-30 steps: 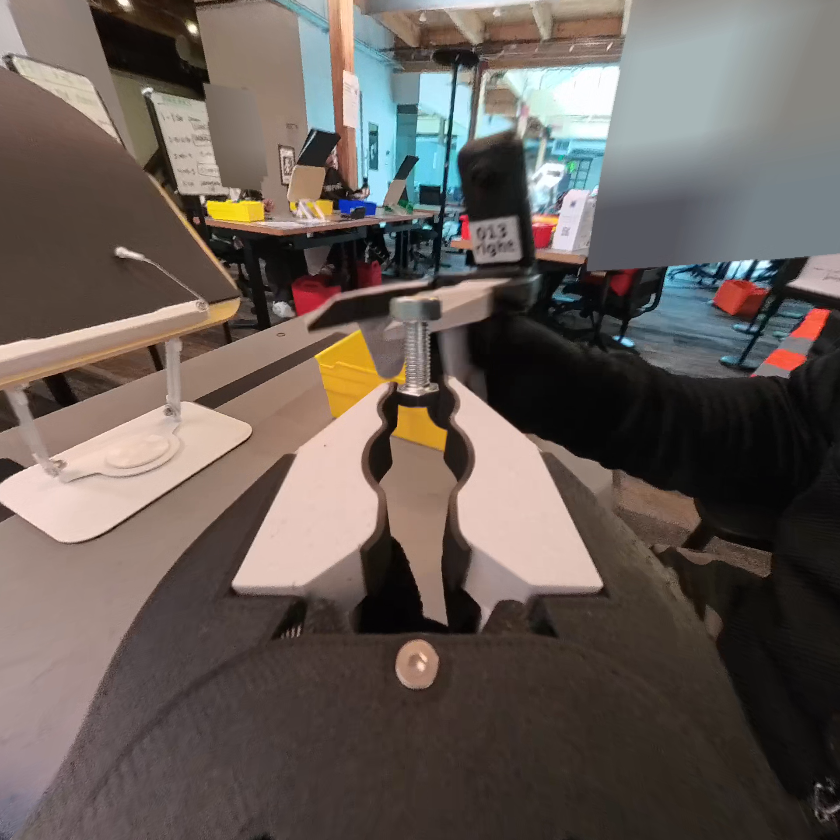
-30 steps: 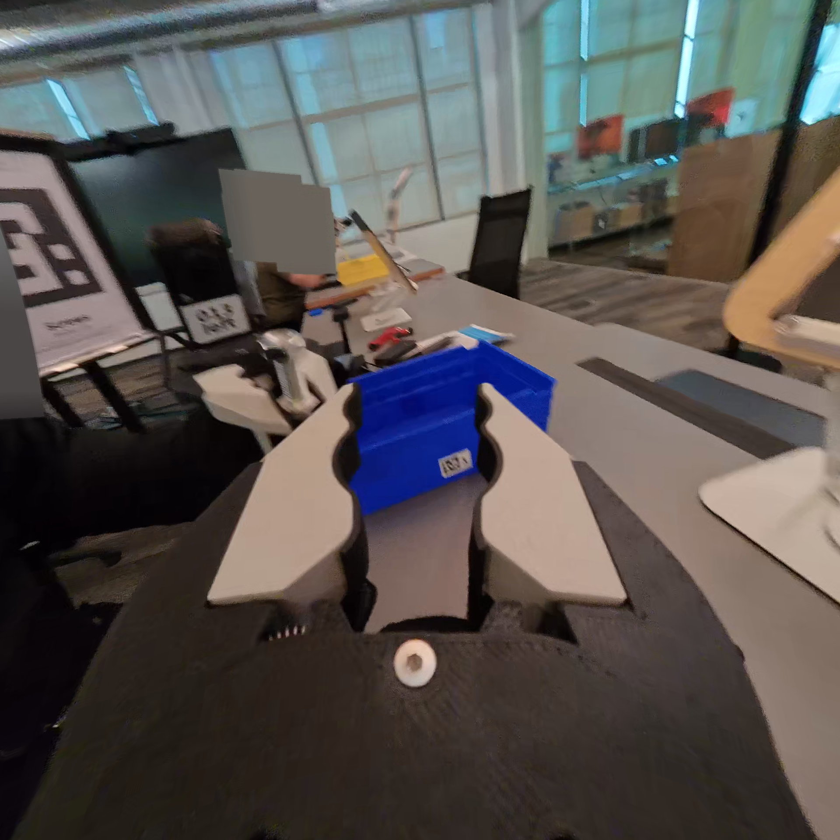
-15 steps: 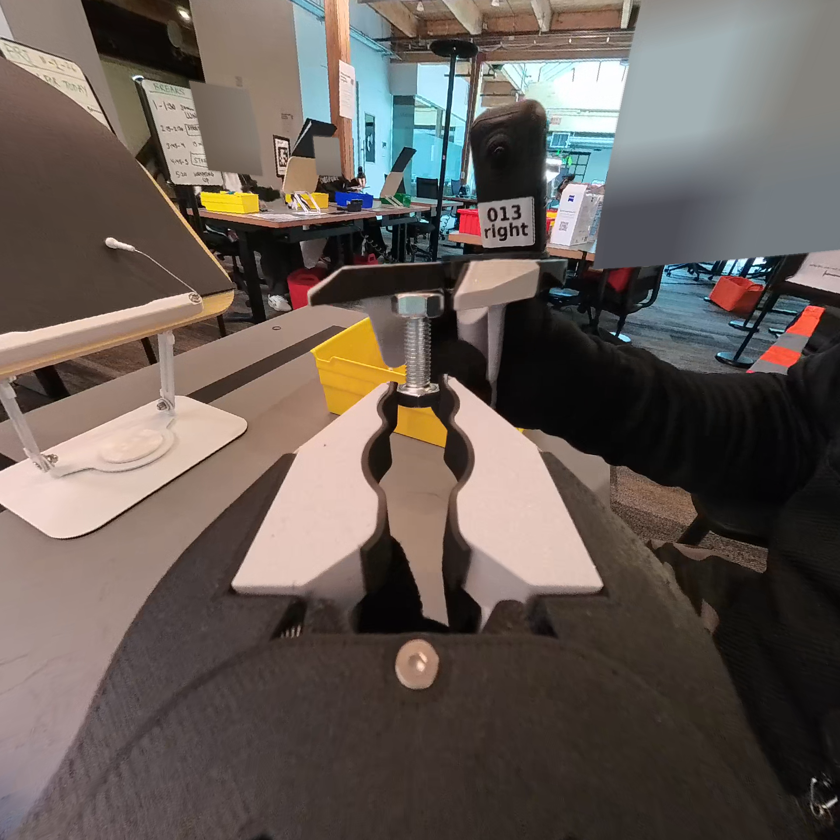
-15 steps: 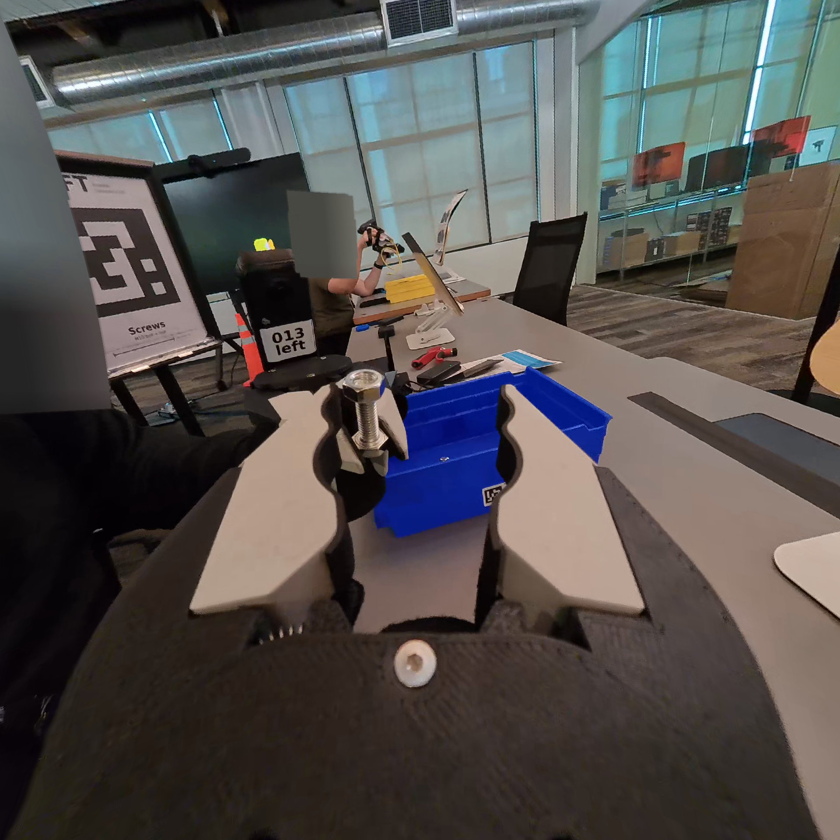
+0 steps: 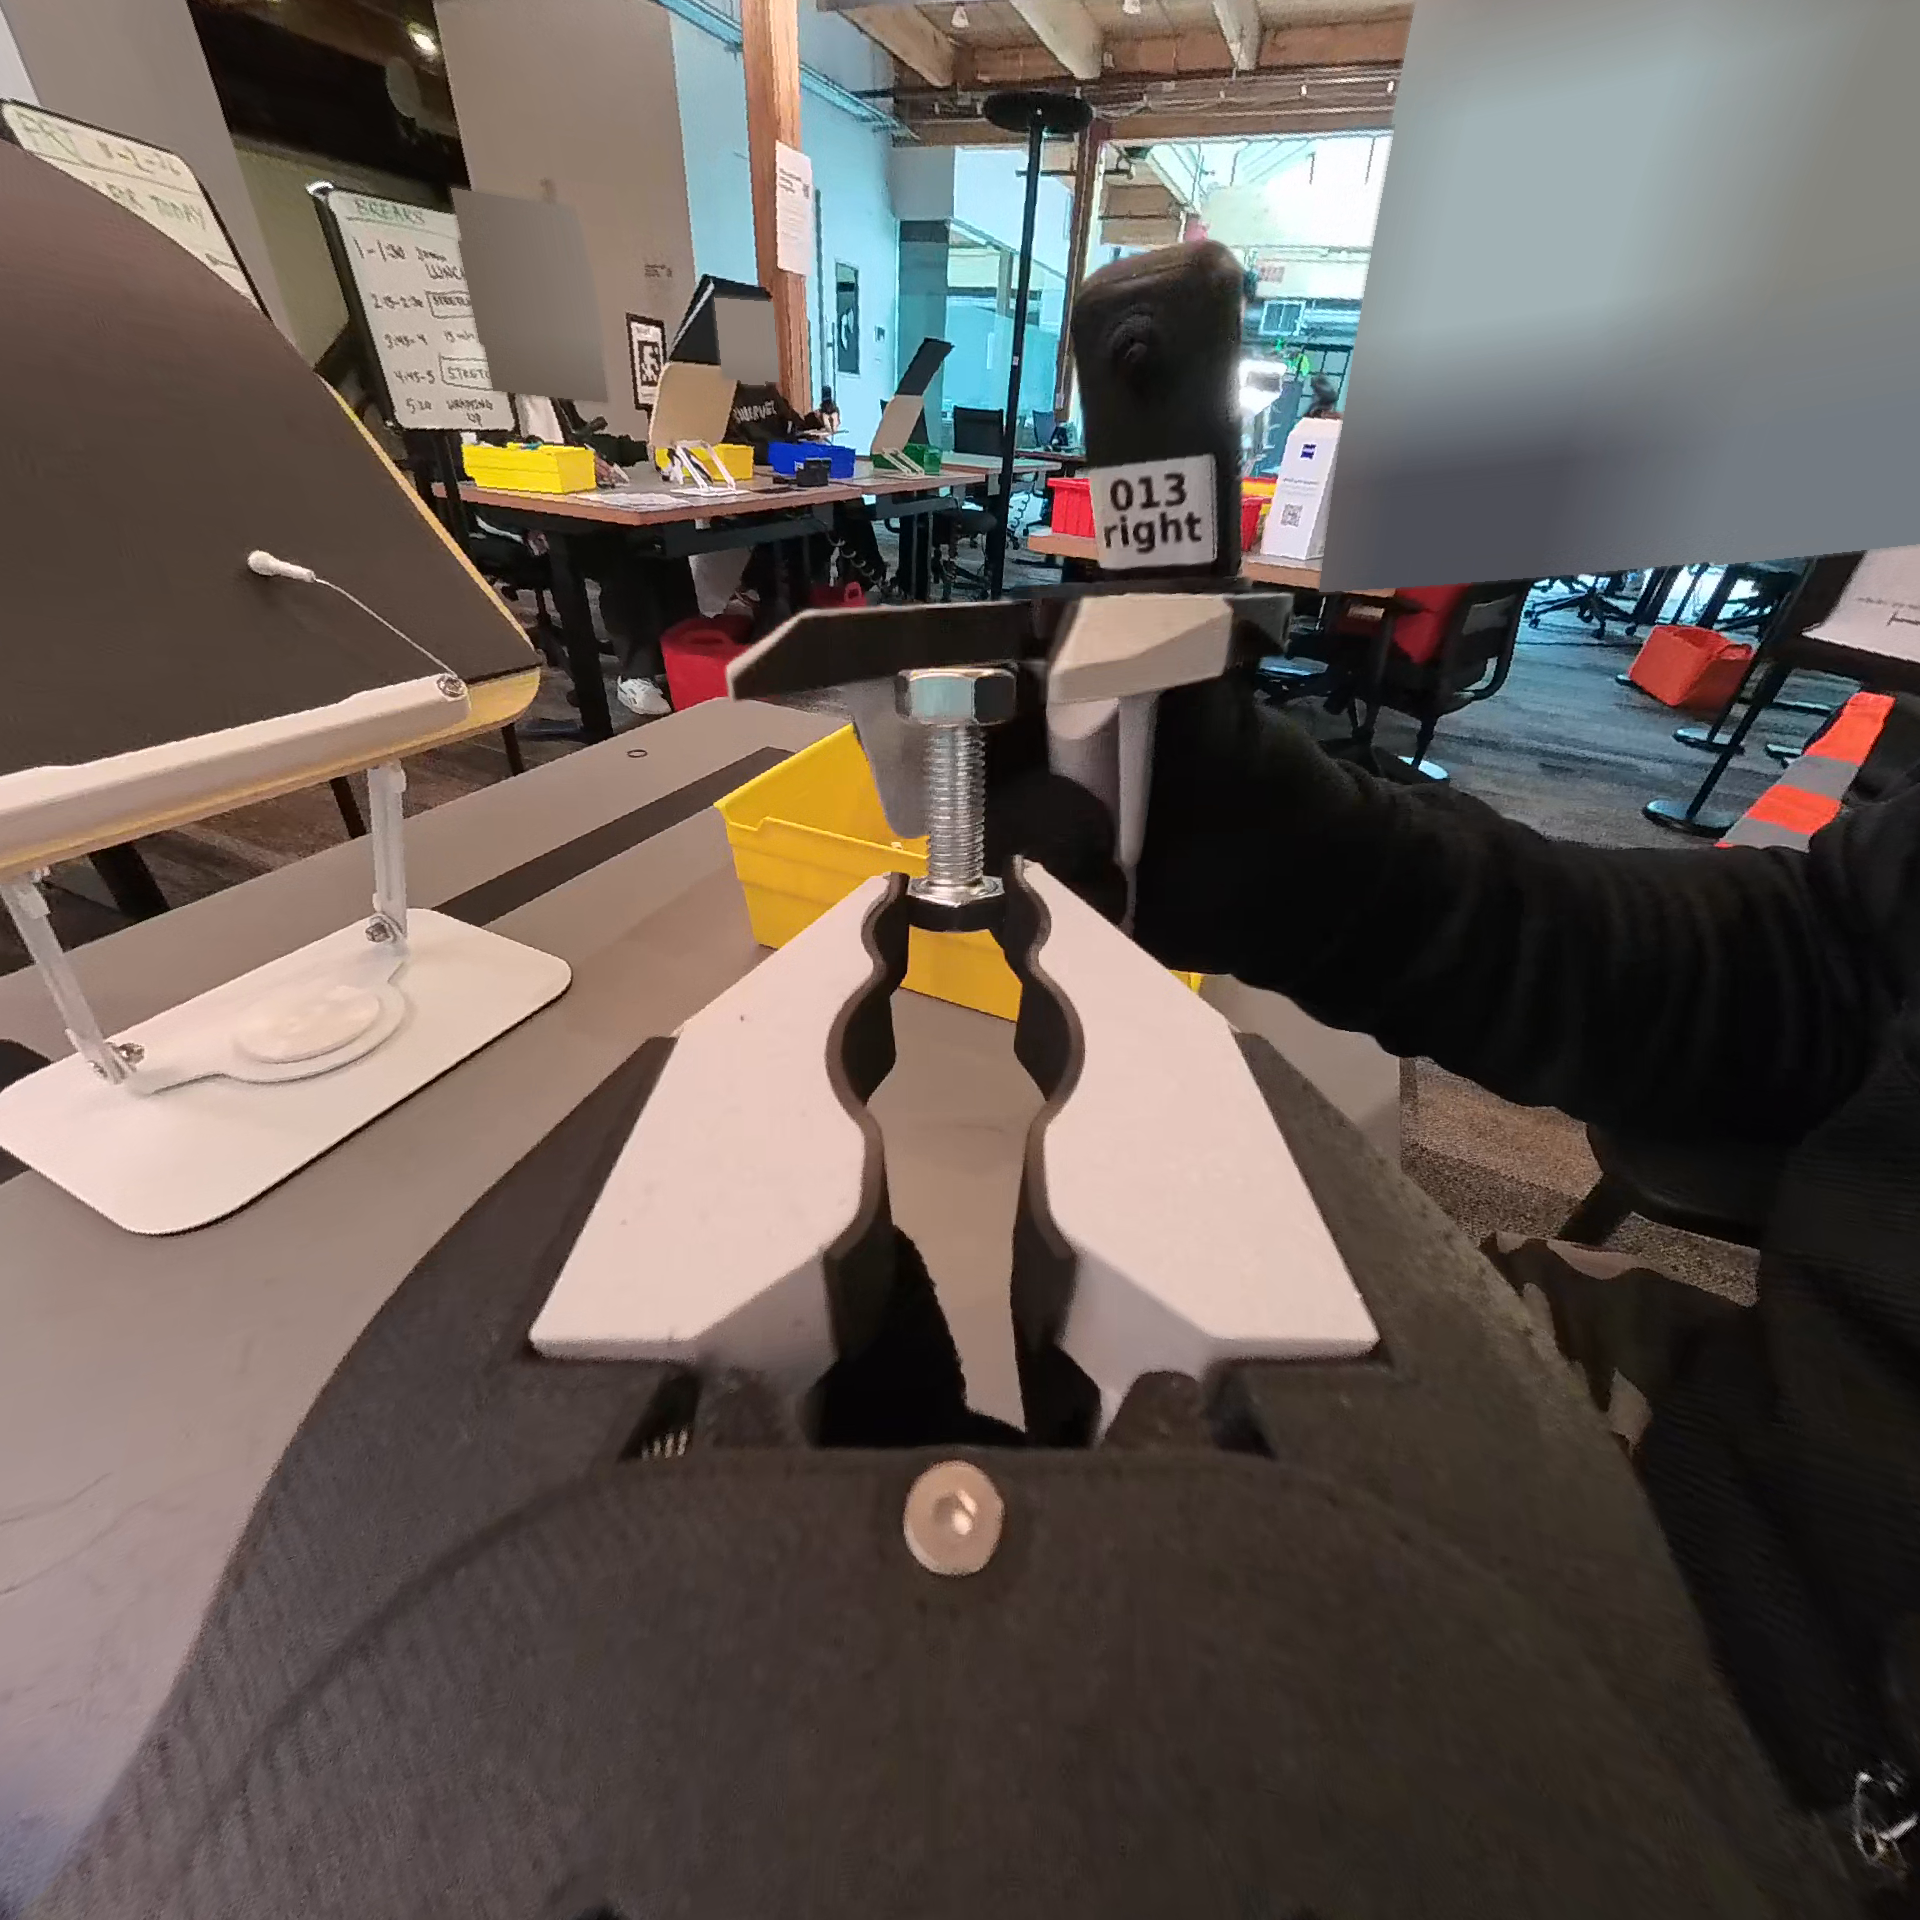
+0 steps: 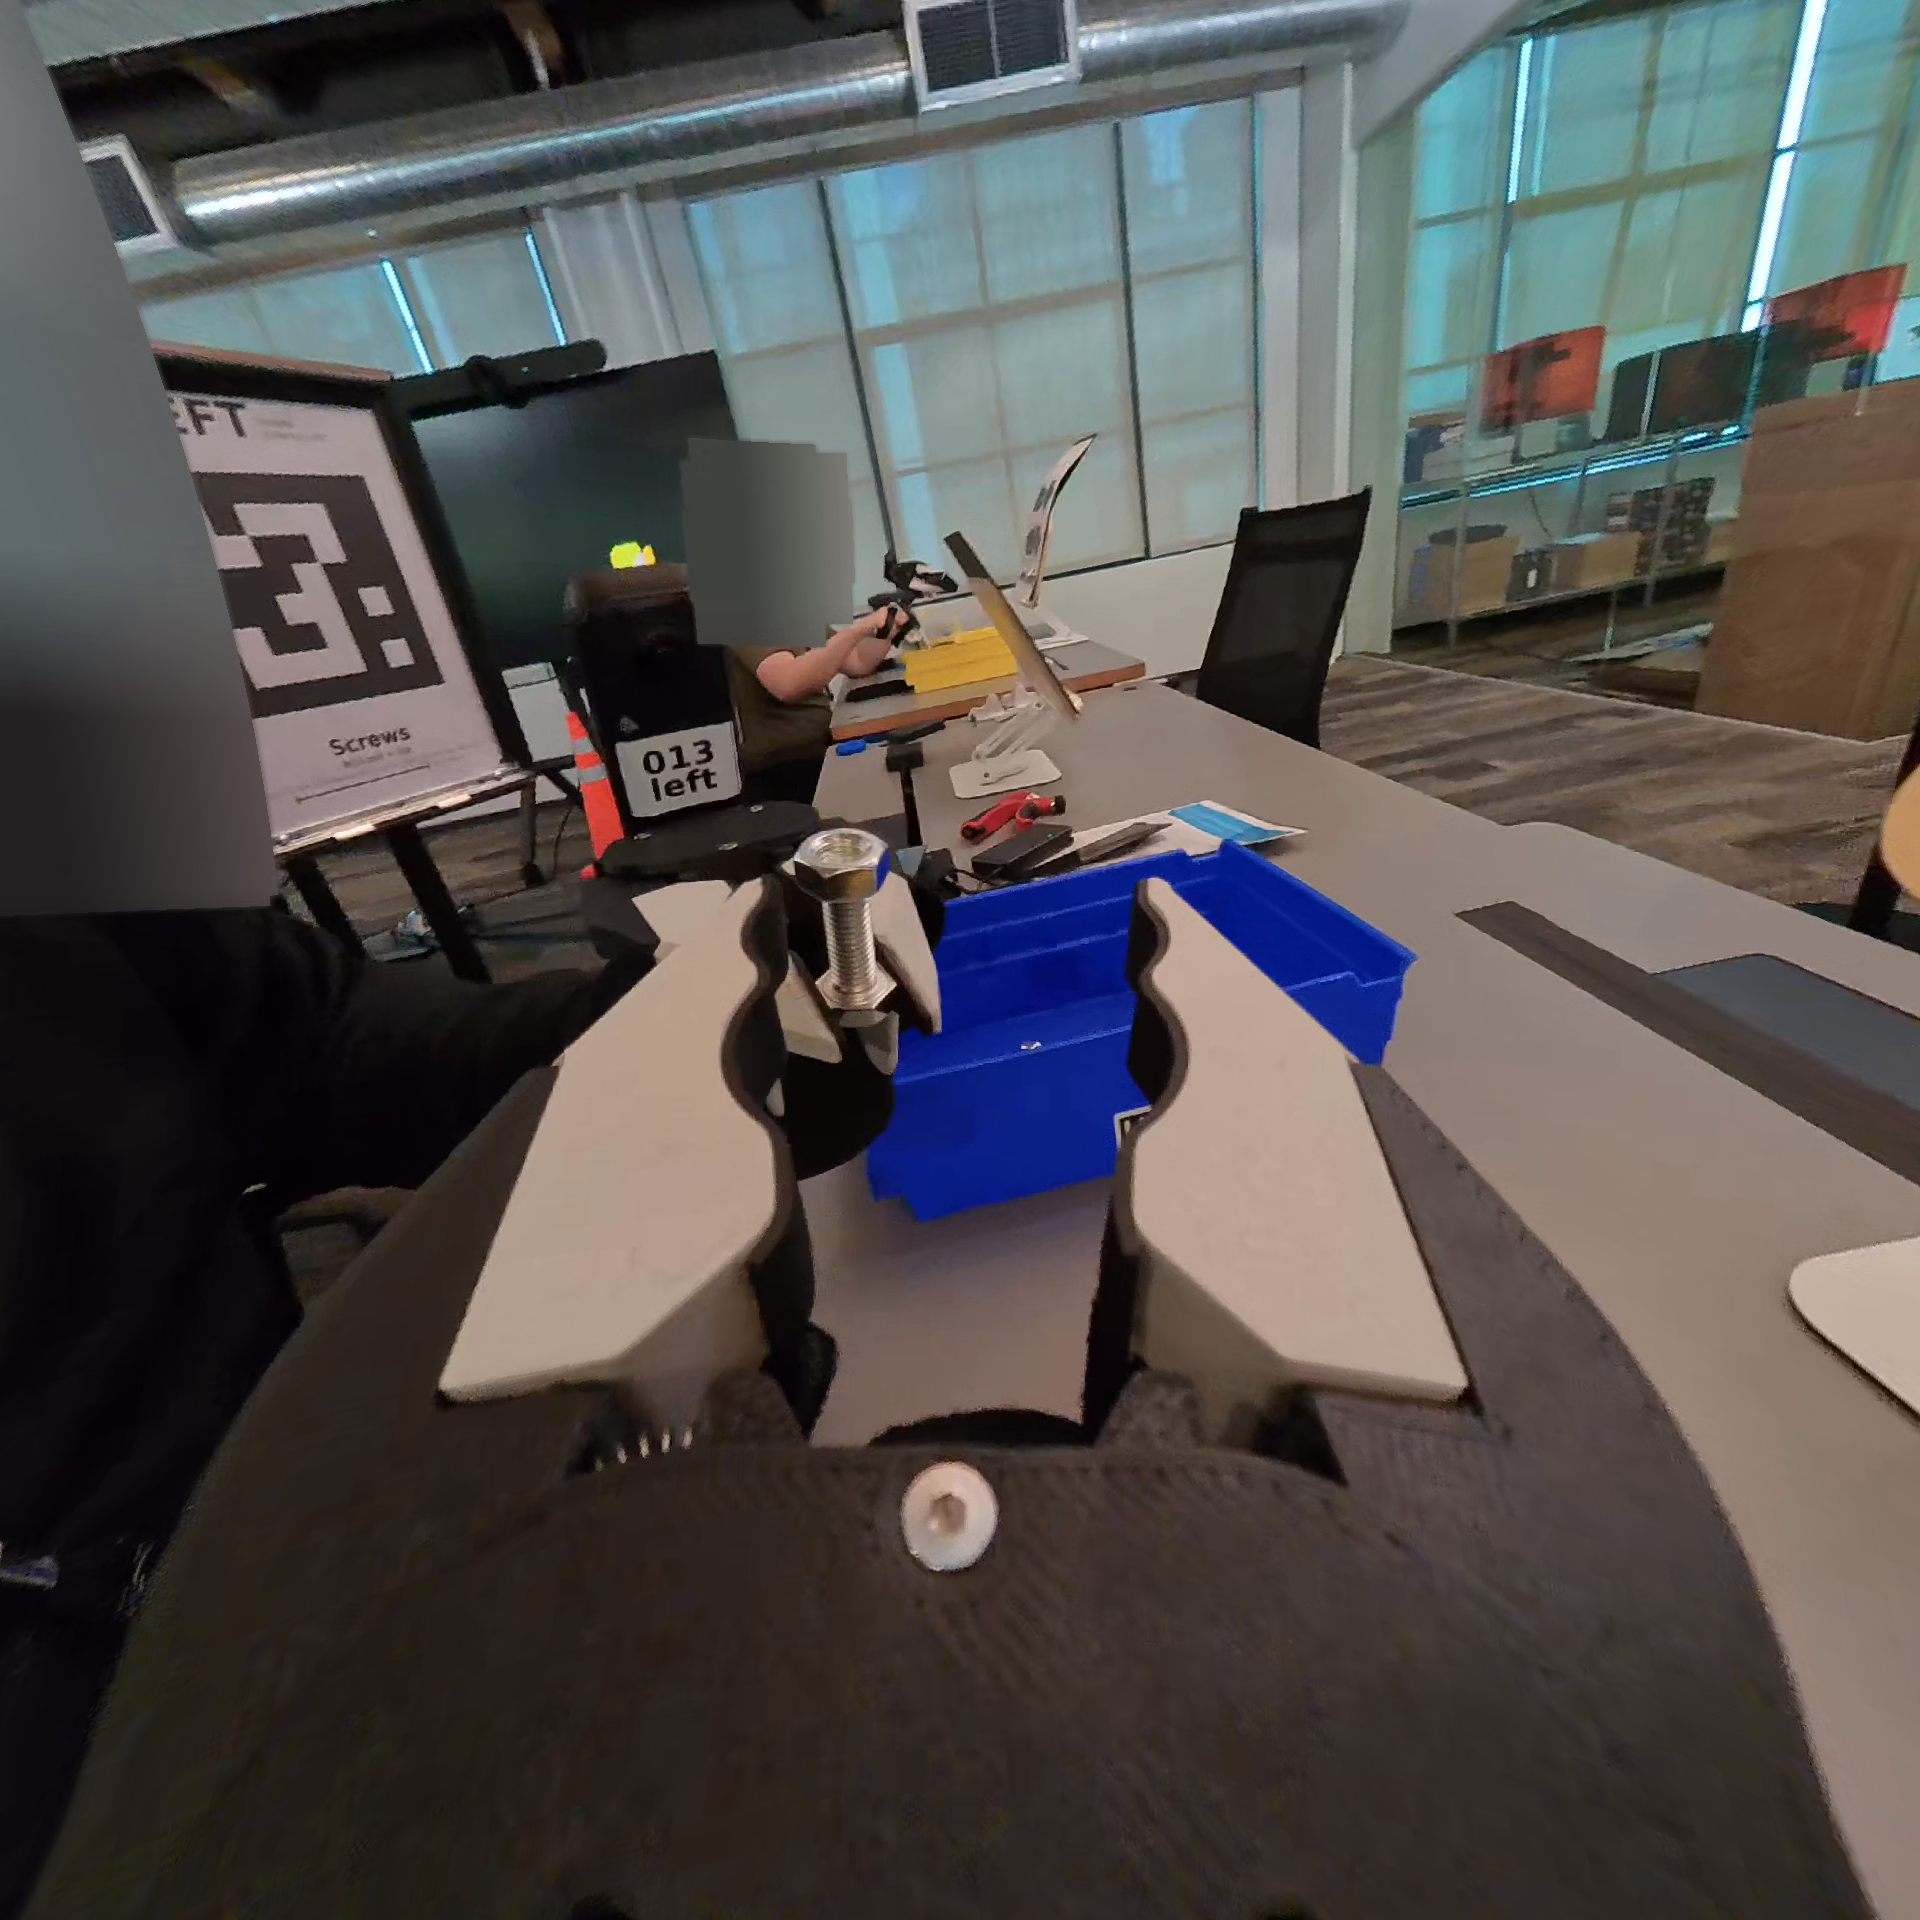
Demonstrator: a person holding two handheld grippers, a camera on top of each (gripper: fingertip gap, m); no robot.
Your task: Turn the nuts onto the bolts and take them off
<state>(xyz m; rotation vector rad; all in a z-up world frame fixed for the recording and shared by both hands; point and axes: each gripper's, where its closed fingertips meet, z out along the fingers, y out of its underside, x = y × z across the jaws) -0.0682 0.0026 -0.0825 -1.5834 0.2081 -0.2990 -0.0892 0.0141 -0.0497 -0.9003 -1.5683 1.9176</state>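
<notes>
Bright, shiny metal on the bolt (image 5: pixel 954 790), threads catching the light, and the nut (image 5: pixel 953 889) at its foot gleams the same. The left gripper (image 5: pixel 951 904) shows matt white plastic fingers (image 5: pixel 748 1122) on a rough, ribbed black body. The right gripper (image 6: pixel 951 935) looks alike, its fingers pale and smooth. The blue bin (image 6: pixel 1049 1039) is glossy plastic, and the yellow bin (image 5: pixel 821 842) probably is too. The grey table (image 6: pixel 1558 1122) looks smooth and matt.
</notes>
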